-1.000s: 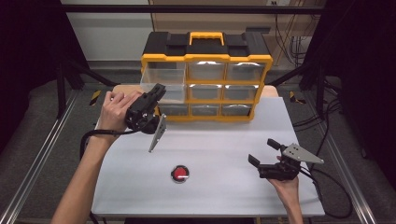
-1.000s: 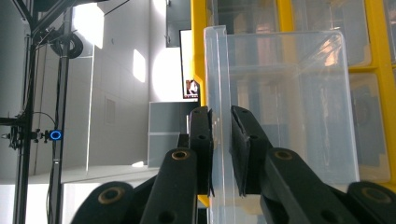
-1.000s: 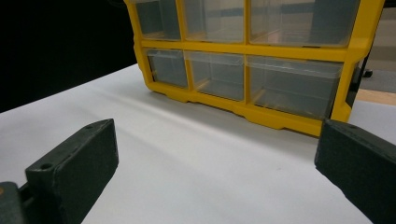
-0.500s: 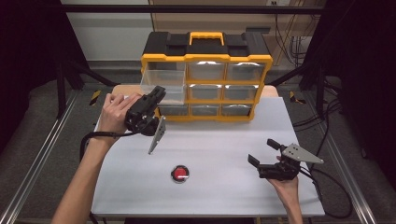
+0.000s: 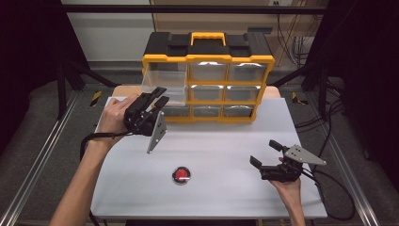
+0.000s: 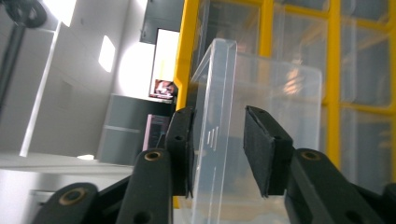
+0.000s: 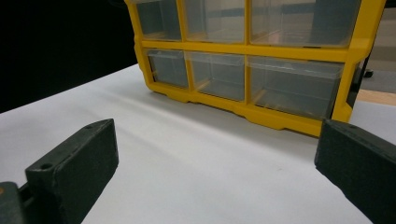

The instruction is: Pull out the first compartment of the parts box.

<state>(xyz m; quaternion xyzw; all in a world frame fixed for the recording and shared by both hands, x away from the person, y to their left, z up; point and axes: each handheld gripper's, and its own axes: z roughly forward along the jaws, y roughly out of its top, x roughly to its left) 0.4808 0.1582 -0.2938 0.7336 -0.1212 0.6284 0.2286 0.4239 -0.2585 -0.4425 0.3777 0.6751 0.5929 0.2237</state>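
Left claw at the far left of the bench, jaws parted and straddling the front wall of the clear drawer, which sticks out of the top-left slot of the yellow organizer; contact with the plastic looks likely on one side, hard to confirm. Right claw wide open, holding nothing, over the near right of the bench. Red button near centre, well apart from both.
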